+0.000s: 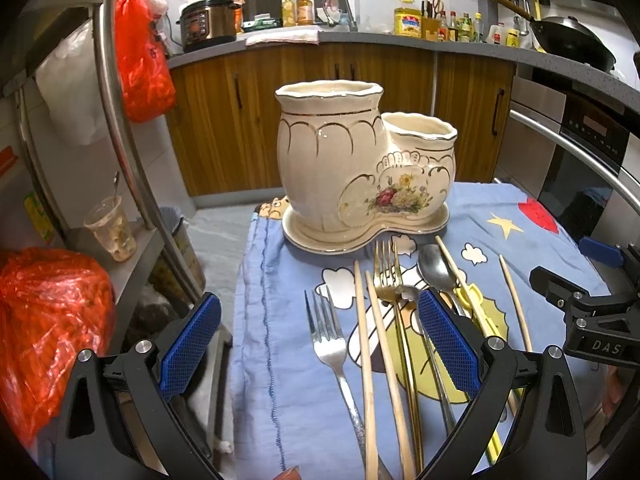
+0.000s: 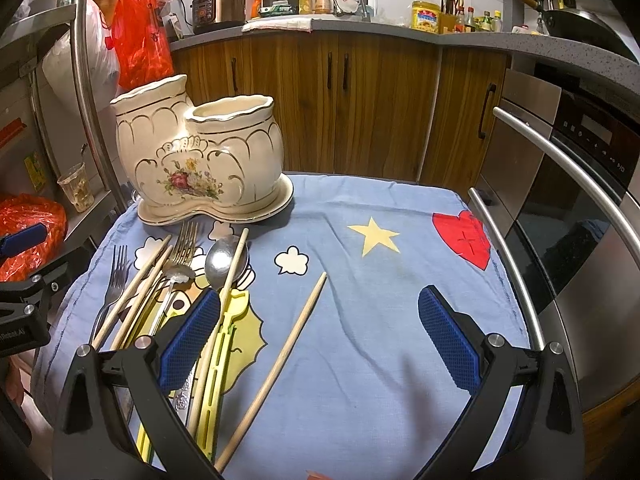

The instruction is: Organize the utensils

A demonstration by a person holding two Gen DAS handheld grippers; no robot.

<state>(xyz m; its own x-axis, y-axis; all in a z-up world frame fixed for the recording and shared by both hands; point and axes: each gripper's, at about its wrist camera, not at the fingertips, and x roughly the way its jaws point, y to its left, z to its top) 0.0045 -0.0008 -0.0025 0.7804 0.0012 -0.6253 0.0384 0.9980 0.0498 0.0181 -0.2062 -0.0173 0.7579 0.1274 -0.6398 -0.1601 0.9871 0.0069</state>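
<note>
With both your left tool (image 1: 320, 348) and right tool (image 2: 320, 344) spread empty, pinch one chopstick (image 2: 280, 360) mid-shaft before lifting toward the ceramic holder (image 2: 200, 160).

Pressure cooker (image 1: 208, 20) on counter; red bag (image 1: 140, 48) hanging; wok (image 1: 572, 38).

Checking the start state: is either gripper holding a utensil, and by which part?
Nothing is held. The left gripper and right gripper are both open above the utensils.

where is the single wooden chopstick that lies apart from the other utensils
In the right wrist view the lone wooden chopstick lies diagonally on the blue cartoon cloth, between the open right gripper's fingers, just right of the yellow plastic utensil.
</note>
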